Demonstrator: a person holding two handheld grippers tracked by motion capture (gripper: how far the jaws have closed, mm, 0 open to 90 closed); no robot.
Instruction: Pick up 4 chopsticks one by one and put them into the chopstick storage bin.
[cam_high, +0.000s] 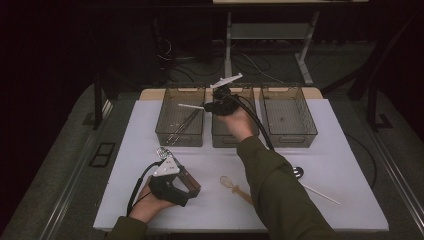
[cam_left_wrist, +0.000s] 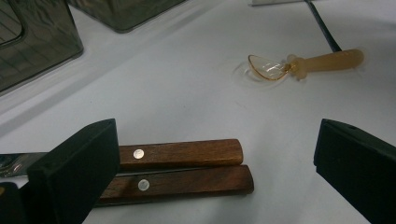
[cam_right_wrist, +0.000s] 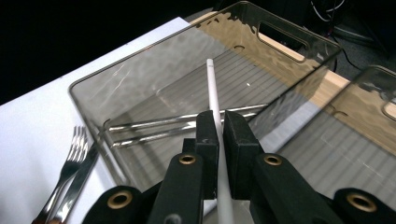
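Note:
My right gripper (cam_high: 209, 106) (cam_right_wrist: 220, 122) is held up at the back, over the edge between the left bin (cam_high: 181, 116) (cam_right_wrist: 140, 74) and the middle bin (cam_high: 231, 135). It is shut on a thin white stick (cam_high: 191, 106) (cam_right_wrist: 214, 93) that points out over the left bin. My left gripper (cam_high: 181, 181) (cam_left_wrist: 215, 158) rests low at the front left with its jaws wide open. Two forks with brown wooden handles (cam_left_wrist: 182, 167) (cam_high: 191, 181) lie side by side on the table between the jaws, close to the left-hand one. Their tines (cam_right_wrist: 70, 163) (cam_high: 162, 153) lie beside the left bin.
Two metal rods (cam_right_wrist: 177, 125) lie in the left bin. A third smoky bin (cam_high: 288, 116) stands at the back right. An amber spoon (cam_high: 235, 186) (cam_left_wrist: 299, 65), a black-headed utensil (cam_high: 298, 173) and another white stick (cam_high: 321, 194) lie on the white table (cam_high: 150, 130).

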